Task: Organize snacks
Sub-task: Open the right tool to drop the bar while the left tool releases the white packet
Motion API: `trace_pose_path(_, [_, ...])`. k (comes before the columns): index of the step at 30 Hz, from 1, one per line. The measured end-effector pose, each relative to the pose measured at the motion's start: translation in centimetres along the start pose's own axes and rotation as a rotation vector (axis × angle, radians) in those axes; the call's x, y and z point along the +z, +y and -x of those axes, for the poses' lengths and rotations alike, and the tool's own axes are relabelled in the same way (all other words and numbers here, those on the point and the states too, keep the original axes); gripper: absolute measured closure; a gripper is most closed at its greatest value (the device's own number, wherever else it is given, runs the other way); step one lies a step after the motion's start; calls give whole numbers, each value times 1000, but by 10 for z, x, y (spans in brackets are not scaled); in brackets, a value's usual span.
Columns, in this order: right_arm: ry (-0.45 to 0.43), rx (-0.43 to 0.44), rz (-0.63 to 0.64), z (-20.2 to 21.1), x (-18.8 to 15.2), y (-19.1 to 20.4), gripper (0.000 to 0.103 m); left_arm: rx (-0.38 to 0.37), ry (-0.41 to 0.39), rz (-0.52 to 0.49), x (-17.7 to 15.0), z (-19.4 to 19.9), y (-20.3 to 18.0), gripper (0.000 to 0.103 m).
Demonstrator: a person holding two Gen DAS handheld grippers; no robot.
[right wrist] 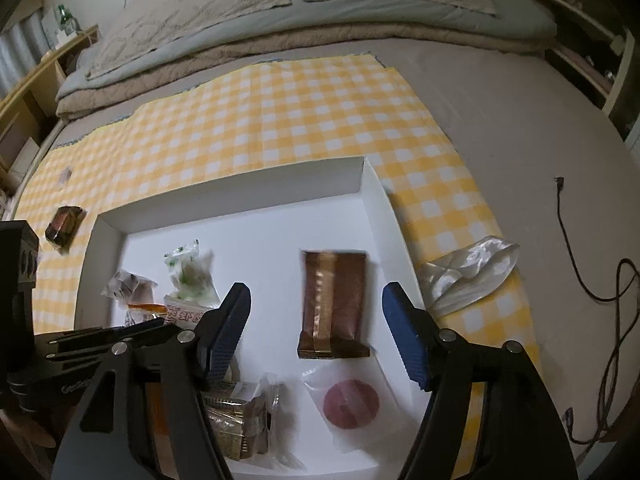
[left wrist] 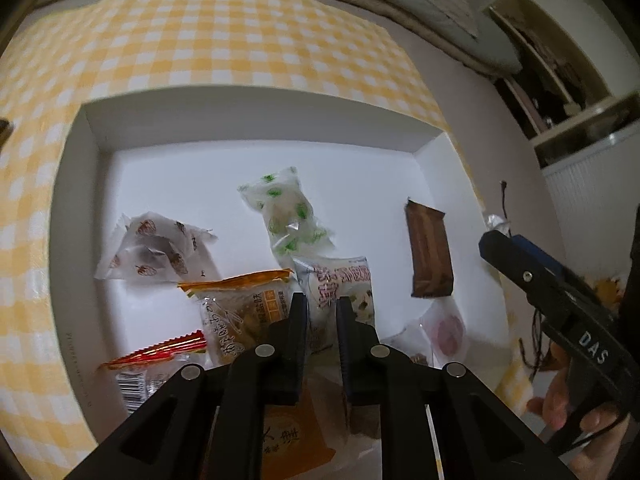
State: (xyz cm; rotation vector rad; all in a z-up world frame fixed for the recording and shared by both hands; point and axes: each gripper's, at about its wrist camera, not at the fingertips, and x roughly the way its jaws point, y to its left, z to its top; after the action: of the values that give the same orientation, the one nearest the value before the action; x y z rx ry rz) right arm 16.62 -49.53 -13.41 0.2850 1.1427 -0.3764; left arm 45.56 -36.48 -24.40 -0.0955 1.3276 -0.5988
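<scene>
Showing only in rt view, stray brown snack [right wrist: 64, 225] (on cloth [right wrist: 280, 120]).

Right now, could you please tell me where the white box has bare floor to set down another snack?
The far strip of the white box along its back wall is bare. So is the gap between the green-speckled packet and the brown bar. The near left, around the orange-edged packet, is crowded.
</scene>
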Motion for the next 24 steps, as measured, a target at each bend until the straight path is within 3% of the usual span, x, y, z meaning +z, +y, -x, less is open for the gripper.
trace_pose_path(4, [17,-6,-4,1,-2,0,33,12,-17,-46,-11,18,-4,89])
trace_pose_path(9, [20,-4,-9,9,-7,-3,33,34,-41,-91,-23,37,-7,79])
trace_pose_path(18, [-10,9,-38,31,-15,-7,32,56,-75,-157,-41,65,-10,47])
trace_pose_path(24, [-24,-8,-39,42,-21,-7,17,72,-113,-196,-51,85,-17,23])
